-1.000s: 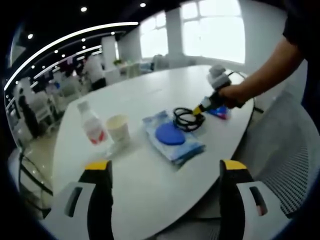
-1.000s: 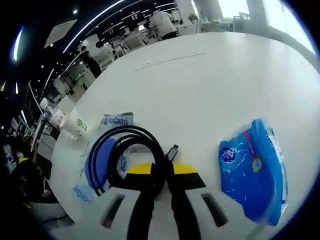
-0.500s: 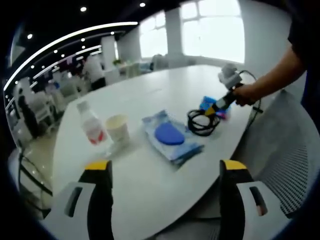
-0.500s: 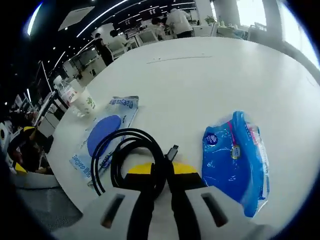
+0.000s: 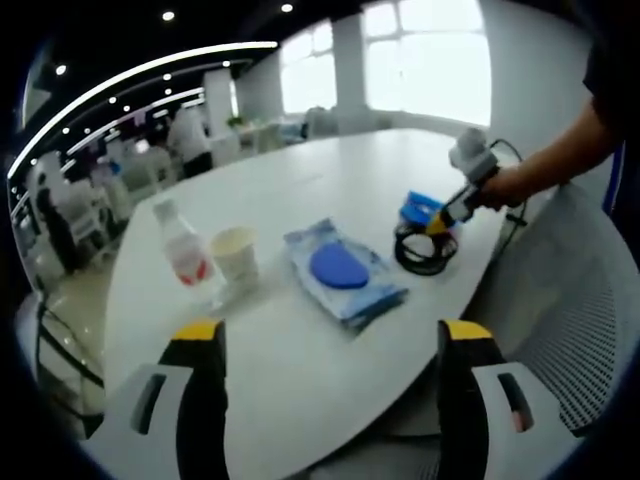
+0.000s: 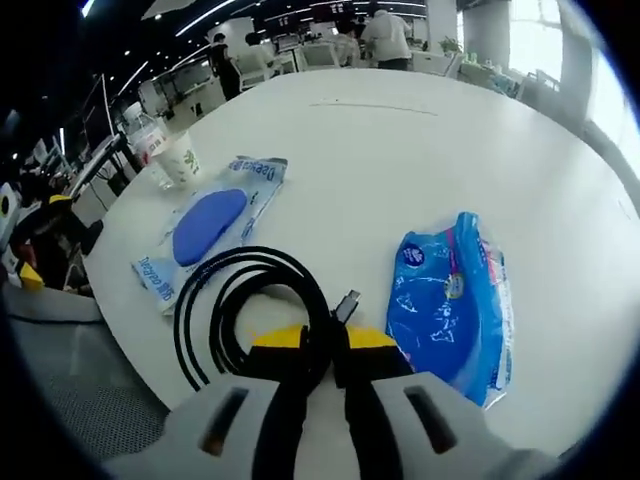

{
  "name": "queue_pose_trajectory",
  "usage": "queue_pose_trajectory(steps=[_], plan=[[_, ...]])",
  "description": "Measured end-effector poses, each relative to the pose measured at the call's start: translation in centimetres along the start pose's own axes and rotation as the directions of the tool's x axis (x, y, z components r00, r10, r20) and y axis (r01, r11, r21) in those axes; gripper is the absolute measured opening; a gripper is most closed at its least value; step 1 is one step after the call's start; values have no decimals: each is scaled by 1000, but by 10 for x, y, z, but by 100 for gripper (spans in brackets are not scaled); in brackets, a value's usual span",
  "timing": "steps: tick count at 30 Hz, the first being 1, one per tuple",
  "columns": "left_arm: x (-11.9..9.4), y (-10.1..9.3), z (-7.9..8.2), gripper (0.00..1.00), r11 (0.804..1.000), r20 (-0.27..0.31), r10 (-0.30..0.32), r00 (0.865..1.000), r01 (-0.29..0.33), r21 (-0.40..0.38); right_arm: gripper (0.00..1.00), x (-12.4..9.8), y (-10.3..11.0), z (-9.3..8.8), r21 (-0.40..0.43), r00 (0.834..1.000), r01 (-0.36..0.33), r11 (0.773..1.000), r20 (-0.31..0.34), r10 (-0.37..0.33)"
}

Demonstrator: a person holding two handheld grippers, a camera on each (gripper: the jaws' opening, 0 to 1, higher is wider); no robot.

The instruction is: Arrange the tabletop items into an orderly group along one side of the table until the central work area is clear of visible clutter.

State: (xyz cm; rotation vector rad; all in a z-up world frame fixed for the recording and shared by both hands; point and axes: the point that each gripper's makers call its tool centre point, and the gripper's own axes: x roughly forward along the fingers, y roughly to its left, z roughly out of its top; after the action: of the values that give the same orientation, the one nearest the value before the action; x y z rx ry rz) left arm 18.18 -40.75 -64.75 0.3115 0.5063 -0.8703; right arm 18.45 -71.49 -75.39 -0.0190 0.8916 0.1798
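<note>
A cluttered white tabletop mid-tidy, read from left to right: a clear water bottle stands upright just beside a paper cup, then a flat pale-blue wipes pack with a round blue lid lies near the middle, and farthest right a coiled black cable hangs at the table's near edge against a bright blue packet. The risk from here appears to lie with the cable: it is pinched at one spot only, so the loose loops could spring apart, drag across the blue packet or slide off the rim if set down too near the edge; the free plug end might also catch on the packet's wrapper. A careless sweep toward the bottle and cup could tip either, as both look light and stand close together. The left gripper hovers over the near rim with its jaws spread wide, grasping nothing and touching nothing. The right gripper, held in a person's hand, has its jaws clenched on the cable where the loops gather, the coil lying on or just above the tabletop; which of the two cannot be told. The wipes pack still sits in the central area, so the grouping looks unfinished.
</note>
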Motion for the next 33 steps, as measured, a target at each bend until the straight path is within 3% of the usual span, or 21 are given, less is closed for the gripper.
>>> queue_pose_trajectory(steps=[5,14,17,21,29,33], plan=[[2,-2,-4,81,1000,-28,1,1000,0,15,7,-3,-2,9,-50,999,10,999,33,-8],[1,2,-10,71,1000,-81,12,997,-12,9,9,-9,-5,22,-19,995,8,1000,103,-6],[1,3,-14,69,1000,-120,20,993,-19,10,14,-10,-6,28,-6,991,4,1000,137,-3],[0,4,-12,69,1000,-127,19,992,-19,4,22,-11,-4,33,-2,986,-1,1000,169,1],[9,-4,26,67,998,-74,8,997,-12,-57,32,-16,2,56,-45,976,-30,999,213,39],[20,-18,33,65,992,-67,-9,998,1,-129,38,-21,6,72,-108,971,-29,994,232,54]])
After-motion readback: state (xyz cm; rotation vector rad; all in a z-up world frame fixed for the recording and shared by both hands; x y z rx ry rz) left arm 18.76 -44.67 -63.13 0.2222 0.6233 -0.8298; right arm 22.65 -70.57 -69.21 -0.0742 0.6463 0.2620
